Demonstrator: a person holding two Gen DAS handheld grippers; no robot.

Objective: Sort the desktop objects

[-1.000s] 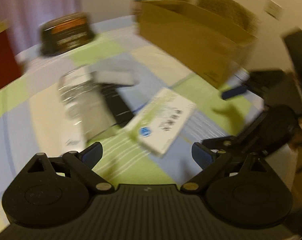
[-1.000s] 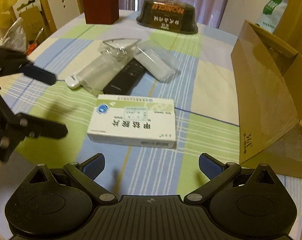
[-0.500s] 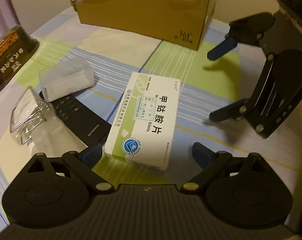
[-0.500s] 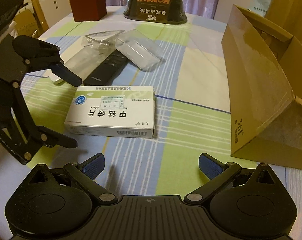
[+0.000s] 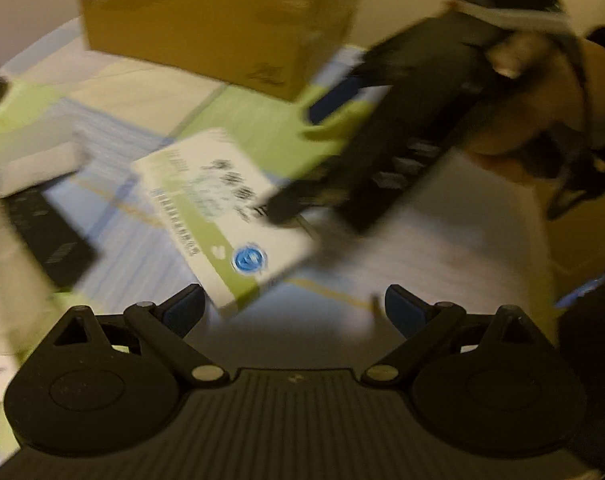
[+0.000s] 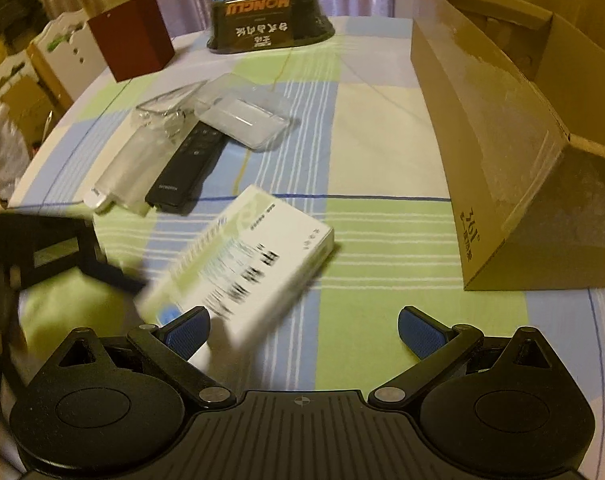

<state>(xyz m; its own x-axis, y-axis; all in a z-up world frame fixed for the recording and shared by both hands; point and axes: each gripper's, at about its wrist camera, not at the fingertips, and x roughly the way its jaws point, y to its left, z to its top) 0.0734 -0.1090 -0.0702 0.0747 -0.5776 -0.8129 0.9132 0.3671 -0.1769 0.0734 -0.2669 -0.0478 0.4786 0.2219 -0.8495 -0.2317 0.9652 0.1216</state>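
Observation:
A white and green medicine box (image 6: 242, 272) lies askew on the checked tablecloth, blurred by motion. My right gripper (image 6: 302, 328) is open just behind it, and the box's near corner overlaps its left pad. In the left wrist view the same box (image 5: 222, 216) sits ahead of my open left gripper (image 5: 292, 308), near its left fingertip. One black finger (image 5: 286, 204) of the right gripper touches the box's top there. In the right wrist view a blue-padded finger (image 6: 114, 276) of the left gripper reaches the box's left side.
A black remote (image 6: 186, 172) and clear plastic cases (image 6: 246, 120) lie behind the box. An open cardboard box (image 6: 502, 140) stands on the right. A dark bowl pack (image 6: 266, 20) and a red-brown box (image 6: 130, 36) sit at the far edge. A hand (image 5: 542, 100) holds the right gripper.
The medicine box has swung from lying crosswise to a diagonal and slid nearer my right gripper. Both grippers have closed in on it, and the left wrist view is blurred again.

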